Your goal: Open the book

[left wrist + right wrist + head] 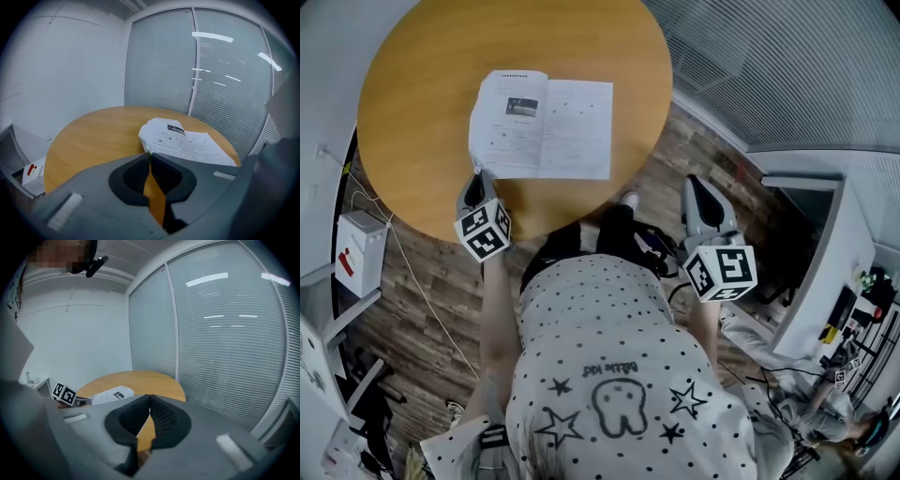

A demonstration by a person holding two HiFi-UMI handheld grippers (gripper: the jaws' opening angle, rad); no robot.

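Could not read the print on the white open paper book (542,125), nor tell whether the closed tips of the left gripper (476,178) touched its near left corner or stopped just short. Lost the far rim of the round honey-coloured wooden table (422,94) past the picture's top edge, and much near floor behind a white polka-dot shirt (600,319). Found the book flat near the table's middle, pages up, spread long from left to right, spine running near to far, left leaves bulging. Saw the right gripper (694,187) off the table's near right rim, jaws together on nothing, above brown plank floor (412,281). Beyond, a plain white wall (70,70) and grey slatted blinds (225,70).
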